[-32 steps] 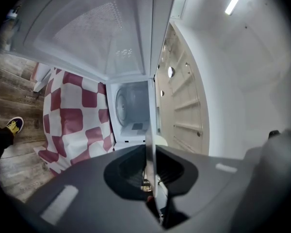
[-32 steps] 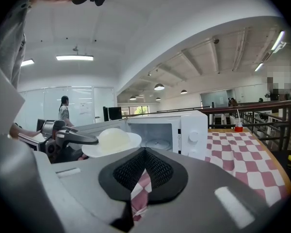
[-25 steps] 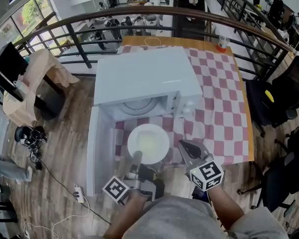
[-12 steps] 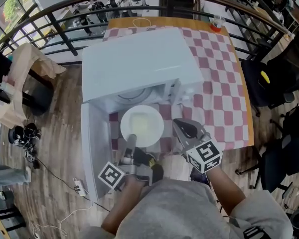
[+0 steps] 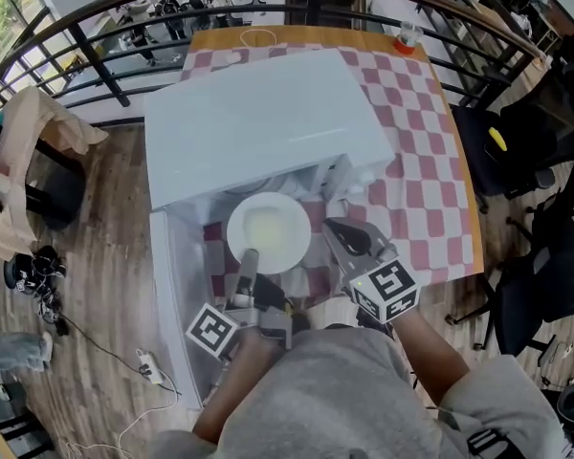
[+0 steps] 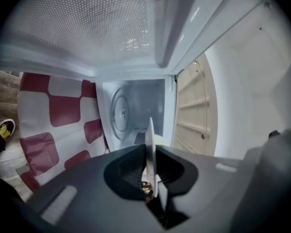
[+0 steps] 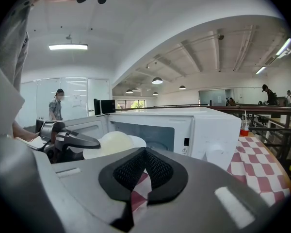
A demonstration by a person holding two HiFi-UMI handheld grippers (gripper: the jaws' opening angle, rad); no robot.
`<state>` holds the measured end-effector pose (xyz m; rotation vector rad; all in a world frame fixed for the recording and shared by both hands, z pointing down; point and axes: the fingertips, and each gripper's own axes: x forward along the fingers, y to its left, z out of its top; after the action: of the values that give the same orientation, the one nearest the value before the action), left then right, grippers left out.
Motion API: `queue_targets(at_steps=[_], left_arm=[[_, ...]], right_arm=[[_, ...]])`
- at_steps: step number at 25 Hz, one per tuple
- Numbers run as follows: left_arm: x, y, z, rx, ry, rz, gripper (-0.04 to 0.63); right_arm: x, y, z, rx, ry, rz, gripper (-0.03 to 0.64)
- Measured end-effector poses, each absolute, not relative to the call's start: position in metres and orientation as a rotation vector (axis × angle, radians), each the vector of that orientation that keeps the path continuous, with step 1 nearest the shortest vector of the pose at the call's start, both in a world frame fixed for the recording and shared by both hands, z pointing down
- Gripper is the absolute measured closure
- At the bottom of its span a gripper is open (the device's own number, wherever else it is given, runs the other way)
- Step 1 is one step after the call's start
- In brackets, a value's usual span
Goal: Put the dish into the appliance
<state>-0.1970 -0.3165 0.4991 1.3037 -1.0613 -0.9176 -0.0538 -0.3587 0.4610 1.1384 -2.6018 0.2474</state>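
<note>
A white microwave stands on the checked table with its door swung open to the left. My left gripper is shut on the near rim of a round white plate, which hangs level just in front of the cavity mouth. In the left gripper view the plate shows edge-on between the jaws of the left gripper, with the glass turntable beyond. My right gripper hovers to the right of the plate, shut with nothing in it. The right gripper view shows its jaws closed, the plate at left.
A red-and-white checked cloth covers the table. A cup with a red drink stands at the far right corner. A curved railing runs behind, and dark chairs stand to the right. A person stands far off.
The plate in my left gripper has moved forward toward the microwave opening. The right gripper has moved forward alongside it, and the view has shifted closer to the microwave.
</note>
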Motion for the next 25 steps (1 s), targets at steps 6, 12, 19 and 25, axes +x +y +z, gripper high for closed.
queue_targets(at_steps=[6,12,19,25], left_arm=[[-0.202,-0.332,0.512,1.283,-1.087,-0.925,0.554],[-0.214,-0.336,0.526,1.244,-1.127,-0.957,0.554],[-0.224,-0.341,0.542,1.2,-1.162,-0.975,0.554],[-0.229,-0.358,0.547,1.2,-1.185,-0.988,0.554]], right_arm=[[-0.065,-0.37,0.463,1.144,-2.593,0.233,0.62],[-0.076,-0.371,0.465,1.124,-2.596,0.216,0.62],[-0.083,-0.372,0.469,1.091,-2.597,0.203,0.62],[-0.084,-0.384,0.469,1.082,-2.613,0.197,0.62]])
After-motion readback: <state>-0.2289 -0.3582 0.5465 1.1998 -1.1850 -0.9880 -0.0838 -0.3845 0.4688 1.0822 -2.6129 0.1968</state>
